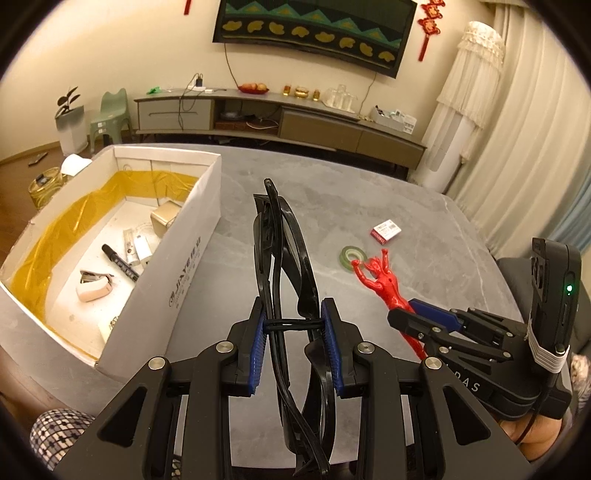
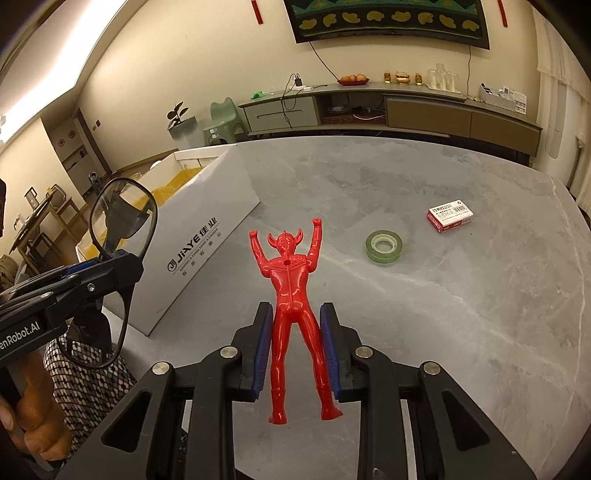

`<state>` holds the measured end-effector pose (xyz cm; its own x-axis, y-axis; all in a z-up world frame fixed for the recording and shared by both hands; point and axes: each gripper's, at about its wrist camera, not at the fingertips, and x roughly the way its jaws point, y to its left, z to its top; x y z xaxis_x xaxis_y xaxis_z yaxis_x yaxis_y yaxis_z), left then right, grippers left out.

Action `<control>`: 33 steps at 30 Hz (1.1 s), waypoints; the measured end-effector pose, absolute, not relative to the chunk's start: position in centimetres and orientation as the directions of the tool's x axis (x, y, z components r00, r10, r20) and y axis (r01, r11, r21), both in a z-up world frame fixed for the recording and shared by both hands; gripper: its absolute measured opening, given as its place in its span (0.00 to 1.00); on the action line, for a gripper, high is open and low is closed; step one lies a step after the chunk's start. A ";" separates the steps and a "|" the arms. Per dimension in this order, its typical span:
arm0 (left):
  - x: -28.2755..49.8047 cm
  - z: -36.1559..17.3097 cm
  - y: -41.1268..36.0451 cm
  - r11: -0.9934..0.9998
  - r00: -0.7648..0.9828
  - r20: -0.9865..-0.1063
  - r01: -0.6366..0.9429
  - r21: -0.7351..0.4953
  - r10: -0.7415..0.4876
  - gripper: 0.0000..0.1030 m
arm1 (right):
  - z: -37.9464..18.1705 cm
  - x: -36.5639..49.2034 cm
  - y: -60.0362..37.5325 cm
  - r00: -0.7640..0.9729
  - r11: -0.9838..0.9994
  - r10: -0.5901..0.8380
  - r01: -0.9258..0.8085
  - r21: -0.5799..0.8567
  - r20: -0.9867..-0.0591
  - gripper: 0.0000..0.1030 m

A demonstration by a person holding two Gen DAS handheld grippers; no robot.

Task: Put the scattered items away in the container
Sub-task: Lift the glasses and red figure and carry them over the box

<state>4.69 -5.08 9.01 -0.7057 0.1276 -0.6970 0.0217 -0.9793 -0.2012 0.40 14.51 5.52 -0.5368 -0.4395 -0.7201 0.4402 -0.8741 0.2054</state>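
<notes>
The left gripper (image 1: 293, 325) grasps folded black glasses (image 1: 284, 258), the right gripper (image 2: 297, 347) clamps a red figure (image 2: 291, 295) by its legs — either could snag the white box (image 1: 192, 258) wall or slip out short of it.

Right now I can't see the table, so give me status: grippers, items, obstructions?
Left gripper shut on glasses. Right gripper shut on red figure. Tape, staple box still out. Box path clear.

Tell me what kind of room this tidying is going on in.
Most likely a home living room. A long low media cabinet runs along the far wall under a covered, wall-mounted screen, red festive knot ornaments hang beside it, and pale curtains fill the right side.
</notes>
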 end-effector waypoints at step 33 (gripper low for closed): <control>5.7 11.7 -10.9 -0.964 -0.772 -0.630 0.090 -0.249 0.090 0.29 | 10.1 1.5 9.0 -0.540 -0.834 -0.496 0.515 0.199 -0.680 0.27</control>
